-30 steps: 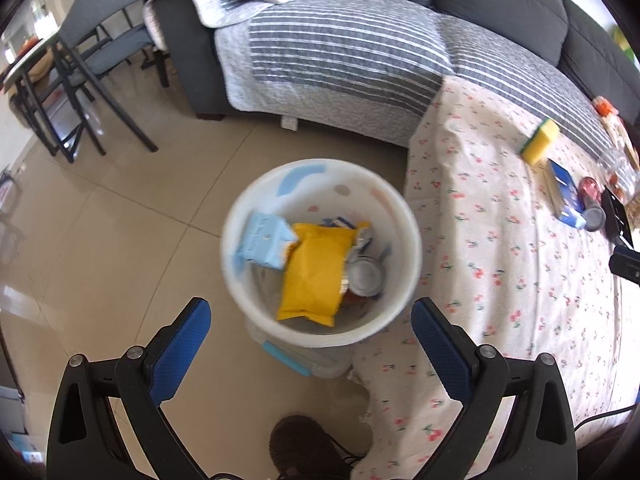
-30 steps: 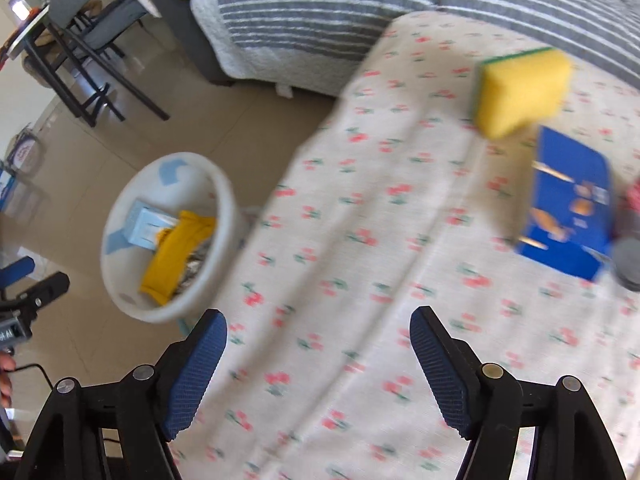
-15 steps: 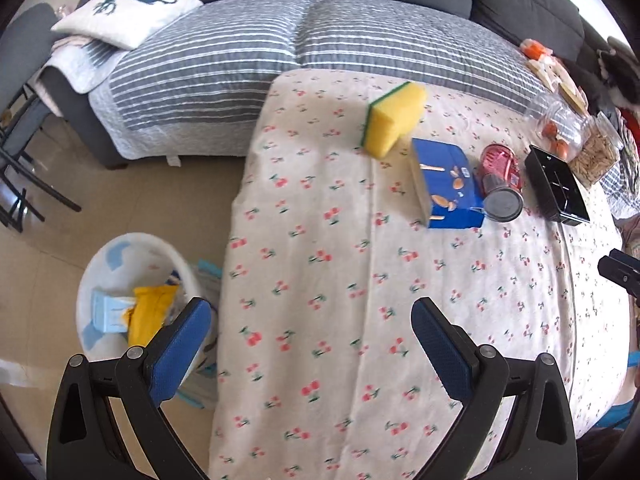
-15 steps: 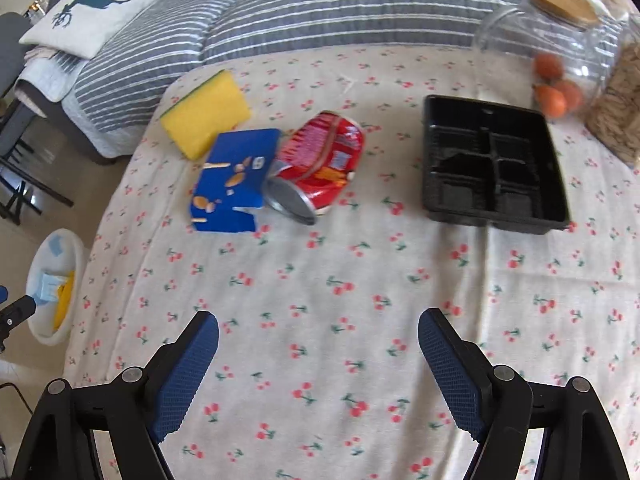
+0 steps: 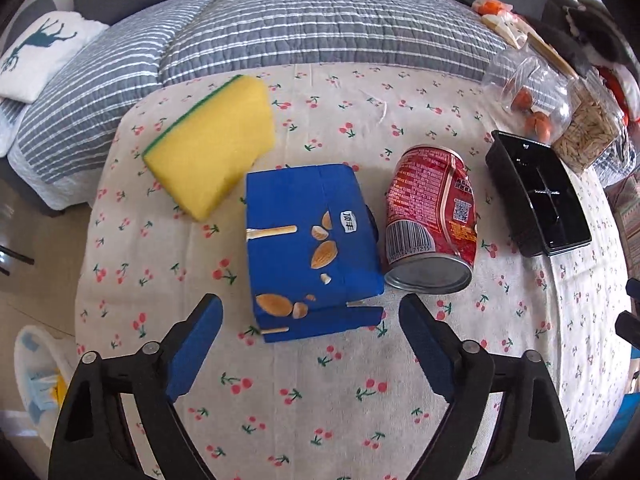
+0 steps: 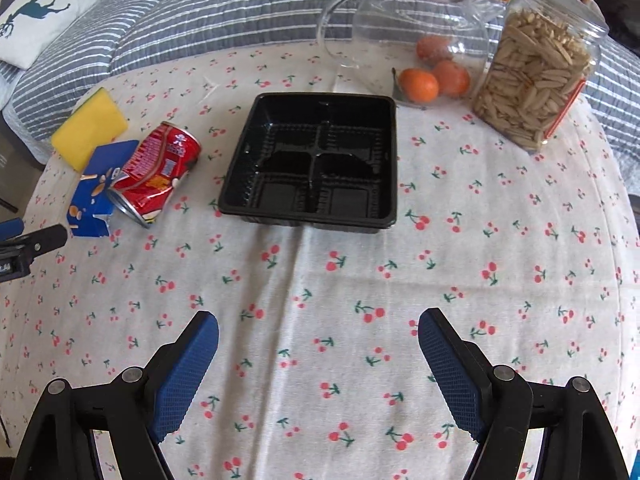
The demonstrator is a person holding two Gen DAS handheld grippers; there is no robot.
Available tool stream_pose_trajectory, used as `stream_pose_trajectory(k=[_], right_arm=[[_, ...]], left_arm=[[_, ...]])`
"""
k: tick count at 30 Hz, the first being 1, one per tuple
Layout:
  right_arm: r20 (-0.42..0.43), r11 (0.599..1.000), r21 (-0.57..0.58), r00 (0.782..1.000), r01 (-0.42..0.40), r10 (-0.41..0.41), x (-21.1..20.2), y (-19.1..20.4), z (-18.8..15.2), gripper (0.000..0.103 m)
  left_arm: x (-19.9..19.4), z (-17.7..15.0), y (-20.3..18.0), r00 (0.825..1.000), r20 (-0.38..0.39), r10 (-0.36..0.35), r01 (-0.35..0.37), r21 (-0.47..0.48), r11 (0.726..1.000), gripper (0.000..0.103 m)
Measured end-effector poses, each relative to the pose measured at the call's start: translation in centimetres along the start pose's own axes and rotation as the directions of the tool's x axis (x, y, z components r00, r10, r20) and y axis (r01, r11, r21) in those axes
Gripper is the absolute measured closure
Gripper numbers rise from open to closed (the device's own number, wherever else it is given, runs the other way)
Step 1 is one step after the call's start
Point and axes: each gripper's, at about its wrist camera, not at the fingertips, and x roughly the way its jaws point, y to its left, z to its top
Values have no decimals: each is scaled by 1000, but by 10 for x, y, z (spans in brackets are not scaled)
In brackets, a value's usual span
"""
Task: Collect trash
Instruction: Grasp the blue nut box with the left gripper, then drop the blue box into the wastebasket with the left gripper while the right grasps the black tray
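Observation:
A blue snack box point(image 5: 310, 250) lies on the cherry-print tablecloth point(image 5: 304, 392), with a dented red can point(image 5: 432, 216) on its side touching its right edge and a yellow sponge point(image 5: 212, 148) behind it to the left. My left gripper point(image 5: 310, 334) is open and empty, its jaws either side of the box's near end. A black divided tray point(image 6: 316, 162) sits mid-table. My right gripper point(image 6: 318, 354) is open and empty, a short way in front of the tray. The box point(image 6: 94, 192), can point(image 6: 154, 174) and sponge point(image 6: 88, 128) show at the left of the right wrist view.
A white trash bin point(image 5: 36, 376) with wrappers stands on the floor at the table's left. A glass jar with oranges point(image 6: 420, 40) and a jar of seeds point(image 6: 532, 76) stand at the back right. A grey striped sofa point(image 5: 320, 20) lies behind the table.
My left gripper swung from above the trash bin over to the table and closed in on the blue box. My right gripper moved right, from the bin side to face the black tray.

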Motion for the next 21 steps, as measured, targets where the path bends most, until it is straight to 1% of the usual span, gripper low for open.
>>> stream_pose_trajectory(k=[2, 3, 4, 5, 7, 11, 14, 21], right_arm=[[-10, 1000, 17, 1000, -8, 8, 2, -8, 0, 18], [-13, 999, 29, 1000, -15, 15, 2, -12, 0, 18], [-14, 999, 39, 1000, -21, 22, 2, -15, 1, 18], [-15, 999, 46, 1000, -25, 26, 2, -17, 1, 18], [-13, 999, 47, 1000, -27, 27, 1, -20, 2, 18], [-18, 999, 33, 1000, -24, 25, 2, -19, 2, 18], [-26, 999, 39, 999, -23, 24, 4, -20, 1, 18], [-26, 999, 35, 999, -19, 20, 4, -17, 0, 18]], left_arm=[[8, 2, -3, 1000, -16, 17, -17, 12, 1000, 23], [11, 2, -2, 1000, -22, 16, -16, 13, 1000, 25], [13, 2, -1, 999, -30, 15, -15, 11, 1000, 29], [15, 2, 1, 999, -35, 11, -10, 8, 1000, 31], [16, 0, 6, 1000, -31, -3, 3, -12, 1000, 31], [11, -4, 18, 999, -5, -32, 31, -83, 996, 32], [2, -9, 23, 1000, 6, -23, 24, -103, 994, 32], [-32, -25, 43, 999, 38, -26, 31, -155, 987, 32]])
